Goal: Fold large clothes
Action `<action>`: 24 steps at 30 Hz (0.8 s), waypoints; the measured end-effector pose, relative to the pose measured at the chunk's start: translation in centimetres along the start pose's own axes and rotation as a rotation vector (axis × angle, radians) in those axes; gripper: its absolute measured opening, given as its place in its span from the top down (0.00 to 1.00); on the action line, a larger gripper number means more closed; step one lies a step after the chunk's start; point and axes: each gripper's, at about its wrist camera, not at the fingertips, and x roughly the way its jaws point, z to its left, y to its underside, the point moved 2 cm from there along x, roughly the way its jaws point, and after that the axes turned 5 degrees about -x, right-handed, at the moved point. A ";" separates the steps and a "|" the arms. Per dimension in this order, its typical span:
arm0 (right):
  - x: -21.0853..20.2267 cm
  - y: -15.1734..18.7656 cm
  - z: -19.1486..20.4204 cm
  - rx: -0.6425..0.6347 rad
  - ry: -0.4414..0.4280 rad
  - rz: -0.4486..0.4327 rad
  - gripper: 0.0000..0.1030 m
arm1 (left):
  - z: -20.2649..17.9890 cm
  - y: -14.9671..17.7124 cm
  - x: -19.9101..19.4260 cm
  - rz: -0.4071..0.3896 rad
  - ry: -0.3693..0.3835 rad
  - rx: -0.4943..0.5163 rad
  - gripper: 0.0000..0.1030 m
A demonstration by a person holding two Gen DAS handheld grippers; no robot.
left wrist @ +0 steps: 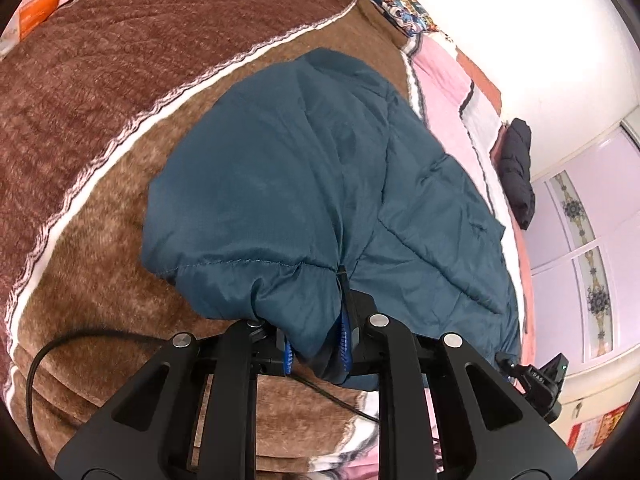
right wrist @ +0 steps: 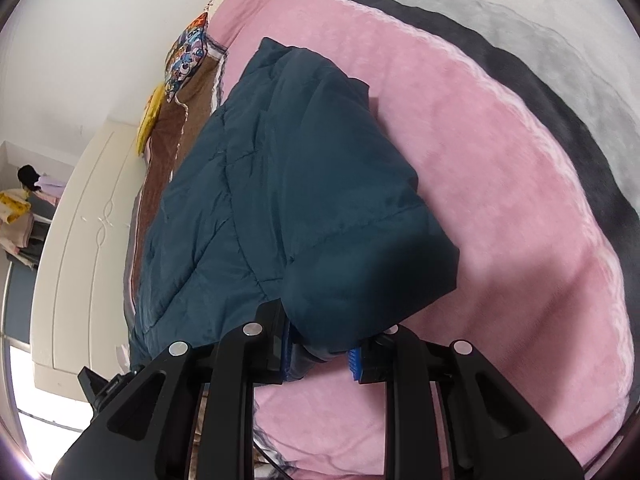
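A dark teal quilted jacket (left wrist: 304,184) lies spread on the bed. My left gripper (left wrist: 316,350) is shut on a bunched fold of its near left edge, the cloth pinched between the blue pads. In the right wrist view the same jacket (right wrist: 280,200) stretches away. There my right gripper (right wrist: 322,354) is shut on the near right corner, a thick fold filling the gap between its blue pads. The other gripper's black body (left wrist: 540,376) shows at the lower right of the left wrist view.
A brown fleece blanket (left wrist: 100,140) covers the left of the bed, a pink one (right wrist: 500,184) the right. A black garment (left wrist: 518,168) lies at the bed's far edge. A cartoon-print pillow (right wrist: 188,56) is at the head. A black cable (left wrist: 36,364) loops near me. A white wardrobe (right wrist: 84,240) stands left.
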 end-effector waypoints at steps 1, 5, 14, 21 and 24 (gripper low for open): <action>0.1 0.0 -0.1 0.002 0.000 0.002 0.78 | 0.1 0.0 0.2 -0.001 -0.009 -0.005 0.80; 0.8 -0.1 -0.6 0.034 0.015 0.023 0.71 | -0.1 -0.1 0.4 0.003 -0.055 0.003 0.68; -1.2 0.5 -0.4 0.020 0.080 0.033 0.39 | -0.3 0.0 -2.4 0.031 -0.056 0.041 0.52; -4.6 2.1 -0.3 -0.018 0.079 0.022 0.38 | 0.9 0.5 -8.8 -0.057 -0.116 0.103 0.49; -5.6 2.9 0.0 -0.053 0.092 0.019 0.38 | 1.5 0.0 -12.3 -0.118 -0.151 0.114 0.49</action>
